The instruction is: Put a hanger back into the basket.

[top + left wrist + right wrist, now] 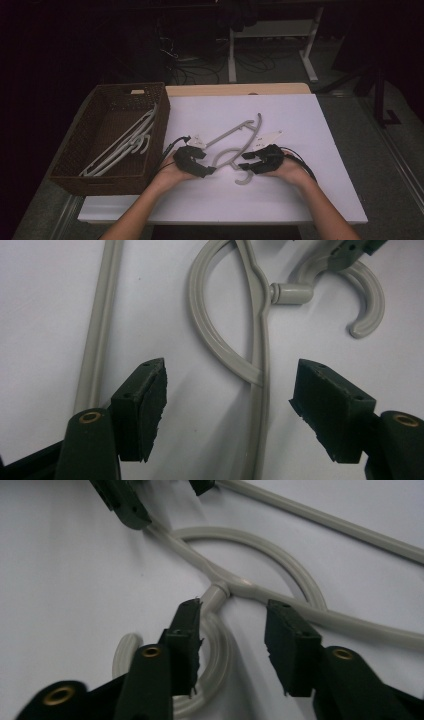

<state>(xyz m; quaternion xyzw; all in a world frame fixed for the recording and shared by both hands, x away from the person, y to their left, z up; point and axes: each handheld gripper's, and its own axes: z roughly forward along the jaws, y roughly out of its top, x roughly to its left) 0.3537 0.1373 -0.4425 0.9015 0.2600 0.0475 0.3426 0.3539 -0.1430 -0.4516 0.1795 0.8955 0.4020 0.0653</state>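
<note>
A grey plastic hanger (pixel 235 137) lies flat on the white table top (pixel 300 200), its hook (pixel 243 177) turned toward the person. My left gripper (pixel 210 170) is at the hanger's looped neck. In the left gripper view its jaws (pixel 230 405) stand wide, with the hanger's arm (pixel 260 365) between them and untouched. My right gripper (pixel 246 162) is at the hook. In the right gripper view it (pixel 235 635) straddles the hook (pixel 220 650): one pad lies against the hook's curve, the other stands apart over the hanger's arm (pixel 300 580).
A brown wicker basket (pixel 160 125) at the table's left holds several grey hangers (pixel 125 145). Two white paper tags (pixel 197 141) (pixel 270 136) lie near the grippers. Behind the table there are dark floor, cables and white desk legs (pixel 232 55).
</note>
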